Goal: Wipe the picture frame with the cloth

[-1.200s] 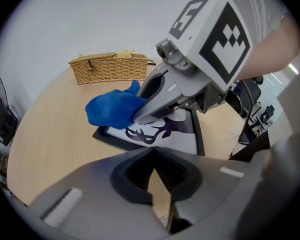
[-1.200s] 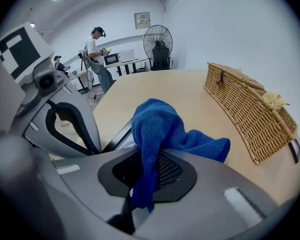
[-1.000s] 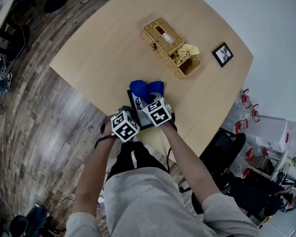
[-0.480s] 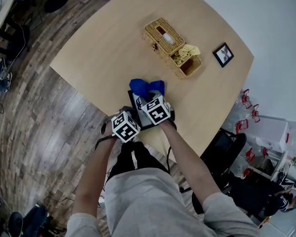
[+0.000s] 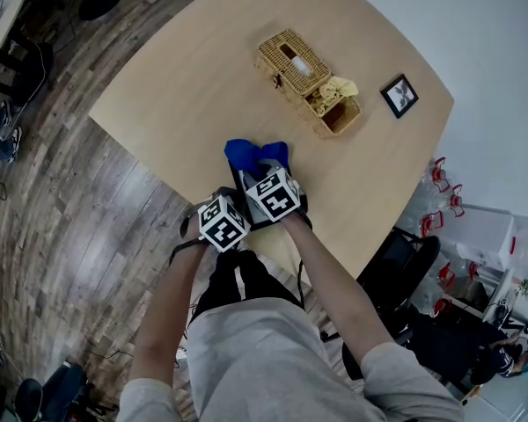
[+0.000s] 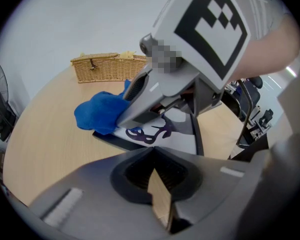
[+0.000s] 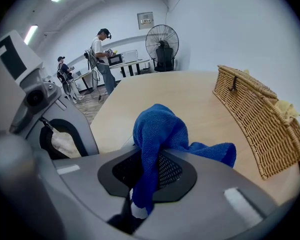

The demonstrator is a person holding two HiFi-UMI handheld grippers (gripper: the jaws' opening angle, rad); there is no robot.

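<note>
Left gripper (image 6: 152, 159): jaws drawn nearly together, nothing between them but a sliver of table (image 5: 176, 86); it sits at the near edge of the picture frame (image 6: 182, 136). The frame lies flat at the table's near edge.

Right gripper (image 7: 146, 159): clamped on the blue cloth (image 7: 157, 129), which rests over the frame's far end.

Wicker basket (image 5: 290, 64) and a second small frame (image 5: 398, 96) stand well apart, further right.

Judgement: wiping under way. The next stroke calls for drawing the cloth across the glass under steady downward pressure.
</note>
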